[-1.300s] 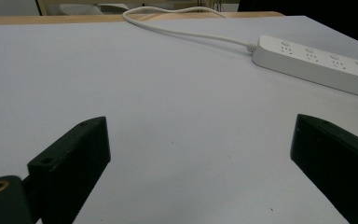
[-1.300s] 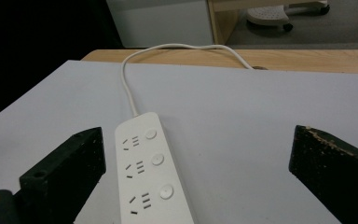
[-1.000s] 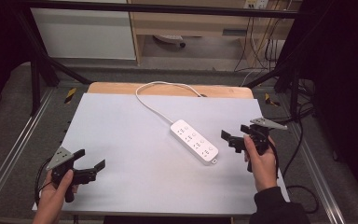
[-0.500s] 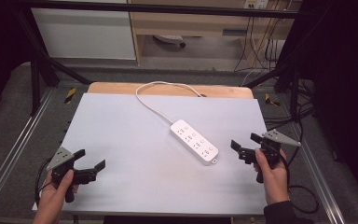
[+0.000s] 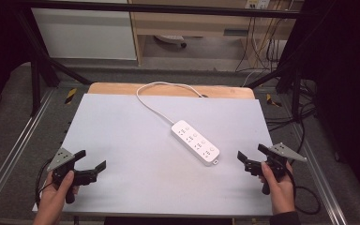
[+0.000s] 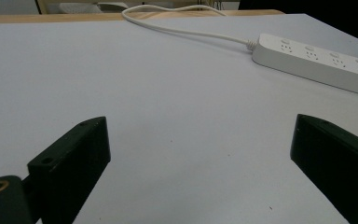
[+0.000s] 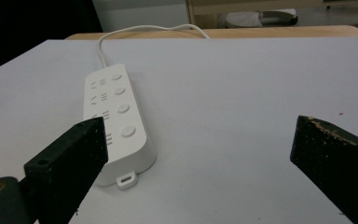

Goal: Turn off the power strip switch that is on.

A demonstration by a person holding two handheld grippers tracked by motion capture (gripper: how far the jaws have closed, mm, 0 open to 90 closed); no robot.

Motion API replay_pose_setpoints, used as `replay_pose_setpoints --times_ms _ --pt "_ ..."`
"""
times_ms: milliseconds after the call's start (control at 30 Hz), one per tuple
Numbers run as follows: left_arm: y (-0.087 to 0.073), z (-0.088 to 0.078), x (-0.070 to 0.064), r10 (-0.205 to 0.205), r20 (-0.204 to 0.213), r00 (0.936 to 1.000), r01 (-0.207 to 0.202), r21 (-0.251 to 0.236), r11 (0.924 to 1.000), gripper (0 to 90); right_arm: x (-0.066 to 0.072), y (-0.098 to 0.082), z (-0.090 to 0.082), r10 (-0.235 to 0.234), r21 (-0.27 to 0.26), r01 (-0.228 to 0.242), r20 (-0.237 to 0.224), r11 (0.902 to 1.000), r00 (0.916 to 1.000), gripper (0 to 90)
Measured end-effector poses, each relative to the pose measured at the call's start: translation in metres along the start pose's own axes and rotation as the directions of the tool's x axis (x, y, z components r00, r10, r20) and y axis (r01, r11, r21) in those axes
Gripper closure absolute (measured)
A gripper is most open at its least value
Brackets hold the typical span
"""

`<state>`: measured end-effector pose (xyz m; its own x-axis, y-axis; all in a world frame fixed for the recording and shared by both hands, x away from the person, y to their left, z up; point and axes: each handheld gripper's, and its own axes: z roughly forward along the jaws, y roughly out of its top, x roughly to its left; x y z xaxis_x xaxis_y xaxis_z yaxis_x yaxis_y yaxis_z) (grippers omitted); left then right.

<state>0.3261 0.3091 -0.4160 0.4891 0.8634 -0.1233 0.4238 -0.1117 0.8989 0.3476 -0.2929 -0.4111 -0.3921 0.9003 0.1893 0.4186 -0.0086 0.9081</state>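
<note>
Now that the right gripper has drawn back from the power strip, jaws spread and empty, the strip lies just ahead-left of it on the counter, well apart from the spread left gripper, suggesting a finished or paused step.

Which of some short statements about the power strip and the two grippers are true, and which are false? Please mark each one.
1. The power strip lies flat on the table. True.
2. The right gripper is shut on the strip. False: its jaws stand open, apart from it.
3. The left gripper is open. True.
4. The white cord is held by the left gripper. False: it lies on the table, running to the far edge.
</note>
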Motion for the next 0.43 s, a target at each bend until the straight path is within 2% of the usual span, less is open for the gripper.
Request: replay_pose_setpoints --times_ms 267,433 --pt "0.000 0.000 0.000 0.001 0.001 1.0000 -0.001 -0.001 1.0000 4.5 -0.002 -0.014 0.002 0.002 0.039 -0.002 0.002 0.9992 1.0000 4.1" --pt "0.000 0.000 -0.001 0.001 0.004 1.0000 -0.001 0.002 1.0000 4.5 -0.002 -0.022 0.008 -0.005 0.075 0.005 0.007 0.9972 1.0000 4.1"
